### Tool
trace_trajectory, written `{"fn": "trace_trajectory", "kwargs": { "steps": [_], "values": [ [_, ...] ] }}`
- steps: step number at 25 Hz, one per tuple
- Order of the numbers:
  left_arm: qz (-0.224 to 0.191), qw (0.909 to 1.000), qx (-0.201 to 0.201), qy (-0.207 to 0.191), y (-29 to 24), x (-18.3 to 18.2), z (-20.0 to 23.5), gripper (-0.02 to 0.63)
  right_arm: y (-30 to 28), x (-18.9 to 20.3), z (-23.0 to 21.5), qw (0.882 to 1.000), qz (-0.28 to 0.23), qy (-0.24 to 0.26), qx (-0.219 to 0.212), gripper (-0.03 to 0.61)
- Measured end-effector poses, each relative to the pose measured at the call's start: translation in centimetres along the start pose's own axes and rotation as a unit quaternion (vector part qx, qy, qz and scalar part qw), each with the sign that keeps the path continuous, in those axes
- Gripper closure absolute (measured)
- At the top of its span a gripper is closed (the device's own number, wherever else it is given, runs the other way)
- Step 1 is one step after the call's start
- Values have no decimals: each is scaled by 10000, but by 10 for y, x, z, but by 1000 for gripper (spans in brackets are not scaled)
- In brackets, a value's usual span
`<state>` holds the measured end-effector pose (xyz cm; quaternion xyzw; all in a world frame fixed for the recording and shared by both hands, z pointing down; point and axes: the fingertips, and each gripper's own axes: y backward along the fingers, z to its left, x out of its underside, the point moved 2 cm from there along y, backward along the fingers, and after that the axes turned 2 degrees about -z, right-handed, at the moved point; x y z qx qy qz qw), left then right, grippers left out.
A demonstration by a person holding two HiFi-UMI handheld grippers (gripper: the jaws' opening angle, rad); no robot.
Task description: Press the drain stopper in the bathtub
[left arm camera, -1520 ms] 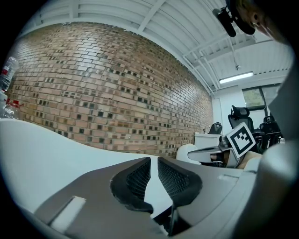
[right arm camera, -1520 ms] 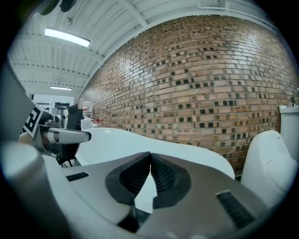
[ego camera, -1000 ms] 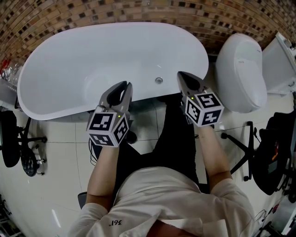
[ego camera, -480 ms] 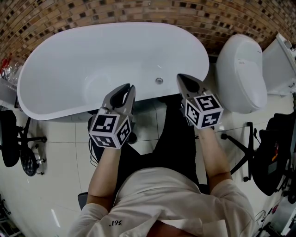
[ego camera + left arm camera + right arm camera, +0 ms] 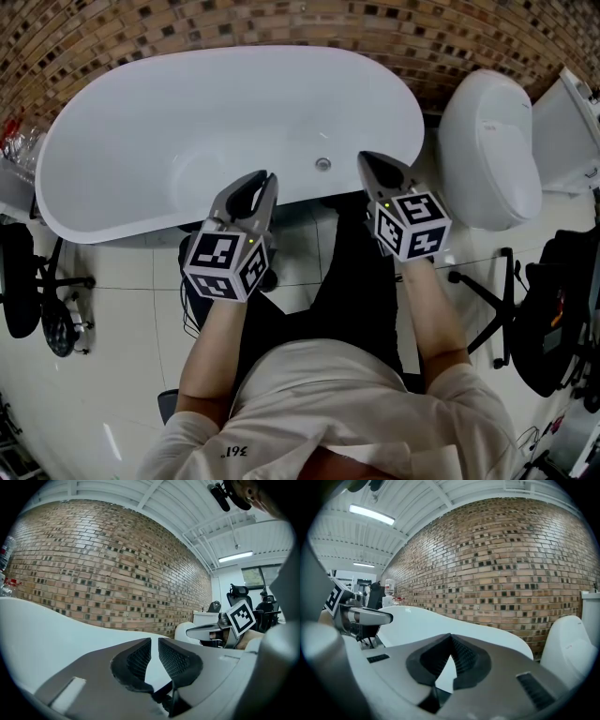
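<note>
Left gripper (image 5: 263, 178): jaws a narrow slit apart, nothing between them; held over the near rim of the bathtub (image 5: 187, 112). Right gripper (image 5: 371, 158): jaws closed tip to tip, empty; over the same rim.

Drain stopper (image 5: 322, 164): on the tub floor by the near wall, between the two grippers, apart from both.

Surroundings: white oval tub against the brick wall (image 5: 422, 37); toilet (image 5: 487, 141) to the right; white tile floor (image 5: 122, 309).

Both forearms bare, stretched forward.

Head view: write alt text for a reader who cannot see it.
From above, a person holds the left gripper and right gripper at the near rim of a white oval bathtub, its round metal drain stopper untouched between them. A white toilet stands nearby.
</note>
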<state>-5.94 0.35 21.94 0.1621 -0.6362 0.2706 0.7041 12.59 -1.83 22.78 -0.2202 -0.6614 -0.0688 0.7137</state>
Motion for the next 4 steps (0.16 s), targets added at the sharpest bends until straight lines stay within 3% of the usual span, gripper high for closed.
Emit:
{"fn": "trace_trajectory", "kwargs": {
  "steps": [4],
  "values": [
    [19, 10000, 29, -14, 1, 0, -1, 557, 0, 2, 2, 10000, 37, -7, -7, 560]
  ]
}}
